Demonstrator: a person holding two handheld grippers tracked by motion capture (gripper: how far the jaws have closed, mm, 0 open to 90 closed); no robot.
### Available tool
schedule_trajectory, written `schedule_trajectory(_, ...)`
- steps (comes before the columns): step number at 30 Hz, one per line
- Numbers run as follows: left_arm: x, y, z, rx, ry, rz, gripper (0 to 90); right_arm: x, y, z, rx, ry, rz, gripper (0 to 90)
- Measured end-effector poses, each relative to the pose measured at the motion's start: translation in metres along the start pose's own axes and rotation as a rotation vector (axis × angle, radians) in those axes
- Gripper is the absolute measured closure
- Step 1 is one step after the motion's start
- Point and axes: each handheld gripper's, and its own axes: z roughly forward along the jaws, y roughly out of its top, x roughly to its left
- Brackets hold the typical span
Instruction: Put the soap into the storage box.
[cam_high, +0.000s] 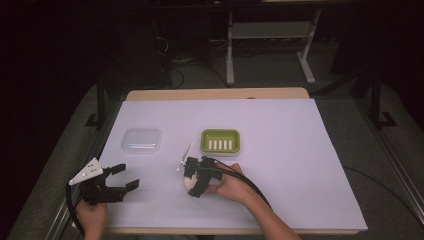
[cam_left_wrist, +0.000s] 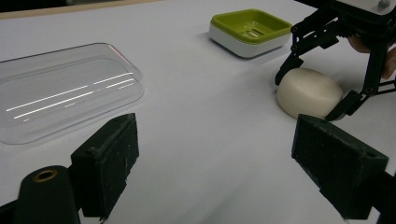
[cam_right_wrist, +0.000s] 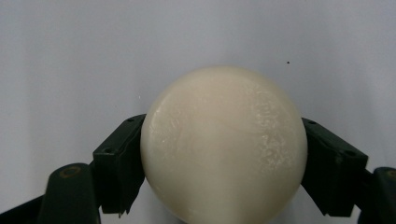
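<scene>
Both right gripper jaws against soap

The high view looks forward and down over the whole tabletop. The left gripper view sits low near 8 o'clock, facing across toward the soap at centre. The right gripper view looks closely at that same soap; all three share it.

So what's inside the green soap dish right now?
Nothing: the green soap dish shows only its pale drain slots. The soap sits on the table between the right tongs.
</scene>
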Motion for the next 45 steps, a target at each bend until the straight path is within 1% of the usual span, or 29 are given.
schedule_trajectory(2,0.000,0.000,0.000,0.000,0.000,-0.002,14.5,0.000,0.000,0.000,-0.002,-0.003,-0.004,23.0)
schedule_trajectory(6,0.000,0.000,0.000,0.000,0.001,0.001,14.5,-0.001,0.000,-0.001,-0.001,0.007,-0.002,23.1)
schedule_trajectory(10,0.000,0.000,0.000,0.000,-0.001,-0.001,14.5,-0.001,-0.001,-0.003,0.003,0.002,-0.004,23.2)
schedule_trajectory(11,0.000,0.000,0.000,0.000,0.000,-0.001,14.5,-0.002,-0.001,-0.006,-0.005,-0.007,-0.009,23.2)
schedule_trajectory(12,0.000,0.000,0.000,0.000,0.000,-0.001,14.5,-0.002,-0.001,-0.006,-0.005,-0.007,-0.009,23.2)
schedule_trajectory(14,0.000,0.000,0.000,0.000,0.001,0.000,14.5,-0.001,-0.002,-0.012,-0.026,-0.010,-0.009,23.3)
schedule_trajectory(18,-0.001,0.000,0.000,-0.001,0.001,-0.002,14.5,-0.001,-0.002,-0.017,-0.029,-0.021,-0.015,23.3)
schedule_trajectory(19,-0.001,0.000,0.001,-0.001,0.001,-0.001,14.5,-0.002,-0.004,-0.020,-0.035,-0.023,-0.010,23.3)
schedule_trajectory(24,-0.001,0.000,0.001,0.002,0.000,0.003,14.5,-0.005,-0.007,-0.025,-0.037,-0.019,0.001,23.3)
schedule_trajectory(26,-0.001,0.000,0.001,0.003,0.000,0.002,14.5,-0.007,-0.009,-0.028,-0.045,-0.007,-0.002,23.3)
schedule_trajectory(27,-0.001,0.000,0.001,-0.003,0.000,-0.002,14.5,-0.008,-0.009,-0.032,-0.048,-0.008,0.003,23.3)
schedule_trajectory(29,-0.001,0.000,0.001,-0.003,0.000,-0.004,14.5,-0.009,-0.010,-0.034,-0.050,-0.010,0.000,23.3)
schedule_trajectory(30,-0.001,0.000,0.001,-0.001,-0.001,-0.002,14.5,-0.010,-0.010,-0.038,-0.054,-0.010,0.006,23.3)
schedule_trajectory(33,-0.001,0.000,0.000,0.001,-0.001,-0.003,14.5,-0.011,-0.011,-0.042,-0.059,-0.015,0.005,23.3)
schedule_trajectory(34,-0.001,0.000,0.000,0.002,-0.001,-0.003,14.5,-0.012,-0.011,-0.045,-0.065,-0.017,0.001,23.3)
schedule_trajectory(35,-0.001,0.000,0.000,0.002,0.000,-0.003,14.5,-0.013,-0.012,-0.049,-0.079,-0.016,0.010,23.3)
schedule_trajectory(37,-0.001,0.000,0.000,0.001,-0.001,0.000,14.5,-0.014,-0.012,-0.051,-0.082,-0.013,0.009,23.3)
schedule_trajectory(39,0.000,0.000,0.000,0.004,0.000,0.006,14.5,-0.015,-0.012,-0.057,-0.087,-0.027,0.001,23.3)
schedule_trajectory(44,0.000,0.000,0.000,0.006,-0.001,0.006,14.5,-0.017,-0.013,-0.064,-0.095,-0.029,0.001,23.3)
schedule_trajectory(45,-0.001,0.000,0.001,0.000,-0.001,0.000,14.5,-0.020,-0.014,-0.066,-0.101,-0.031,0.009,23.3)
